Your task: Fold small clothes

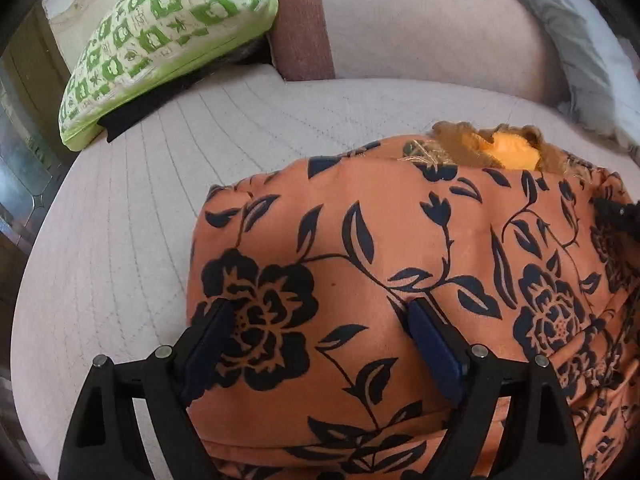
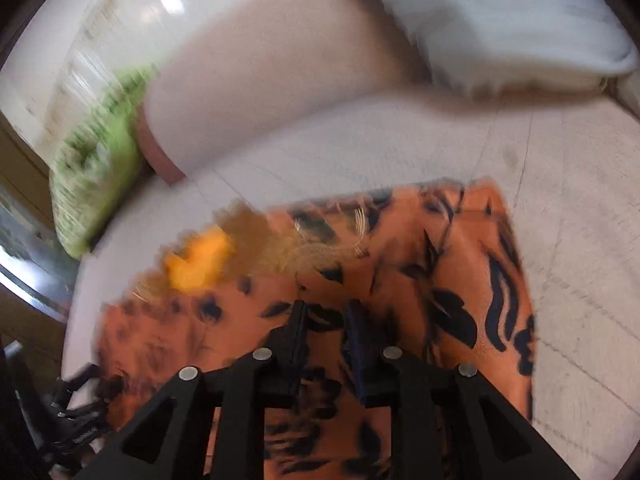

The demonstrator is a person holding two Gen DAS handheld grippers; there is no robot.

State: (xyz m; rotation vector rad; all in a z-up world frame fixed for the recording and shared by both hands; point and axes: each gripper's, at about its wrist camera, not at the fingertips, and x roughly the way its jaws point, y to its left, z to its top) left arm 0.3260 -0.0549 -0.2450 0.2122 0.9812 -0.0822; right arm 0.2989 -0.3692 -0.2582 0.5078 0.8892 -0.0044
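An orange garment with a dark blue flower print (image 1: 400, 248) lies folded on the pale quilted bed (image 1: 120, 240). Its brown neck opening with a yellow lining (image 1: 508, 152) faces away from me. My left gripper (image 1: 320, 320) is open, its fingers spread wide and resting on the garment's left part. In the blurred right wrist view, my right gripper (image 2: 328, 312) hovers over the same garment (image 2: 460, 280), its jaws a narrow gap apart with no cloth seen between them. The left gripper shows there at the lower left (image 2: 76, 400).
A green and white patterned pillow (image 1: 160, 40) lies at the bed's far left on a black cloth (image 1: 136, 114). A padded pink and brown headboard (image 1: 400, 24) runs behind. A white-grey pillow (image 2: 520, 24) lies at the far right.
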